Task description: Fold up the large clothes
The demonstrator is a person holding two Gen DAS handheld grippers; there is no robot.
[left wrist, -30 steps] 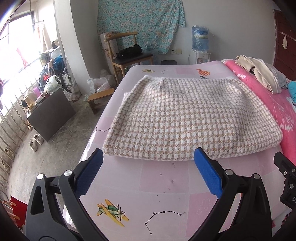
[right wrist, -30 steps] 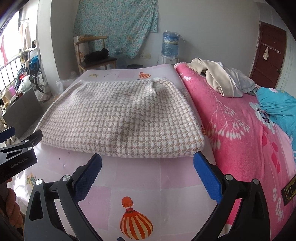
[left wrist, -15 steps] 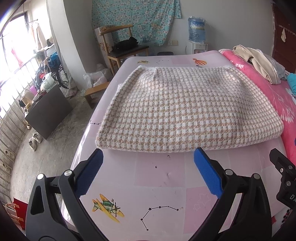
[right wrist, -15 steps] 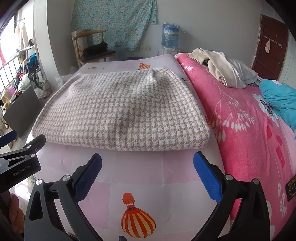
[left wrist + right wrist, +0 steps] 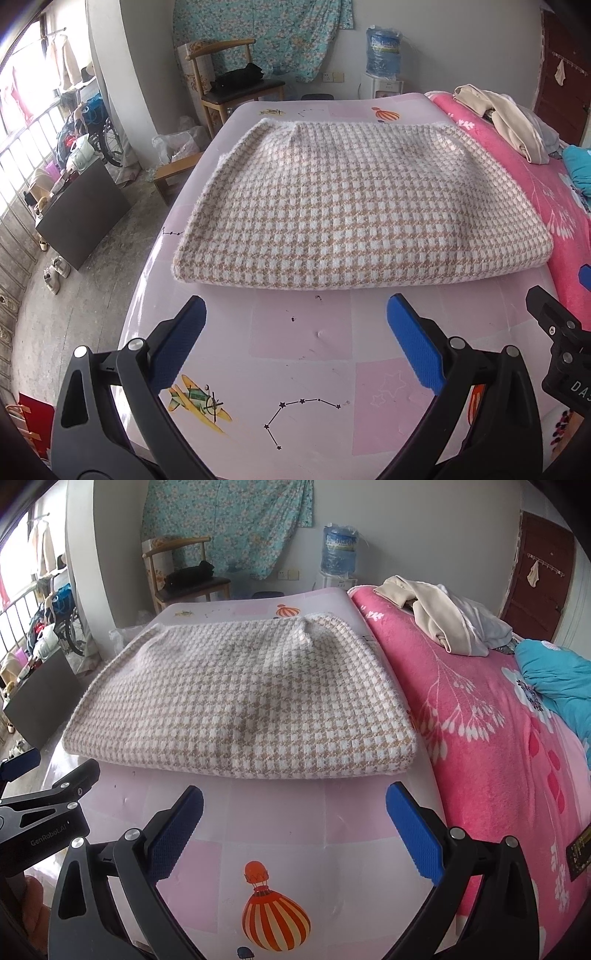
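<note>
bed (image 5: pixel 303 347) | folded checked garment (image 5: pixel 354 206) | pink blanket (image 5: pixel 491 716) | beige clothes (image 5: pixel 439 609)

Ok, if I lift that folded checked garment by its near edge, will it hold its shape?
Probably not: the checked garment looks like soft, thick knit in stacked layers, so it would likely sag and unfold. Its fuzzy surface should grip the blue pads well. Likely bulky, not heavy.

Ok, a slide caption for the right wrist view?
Open right gripper poised before a folded houndstooth garment on the pink bed sheet.
</note>
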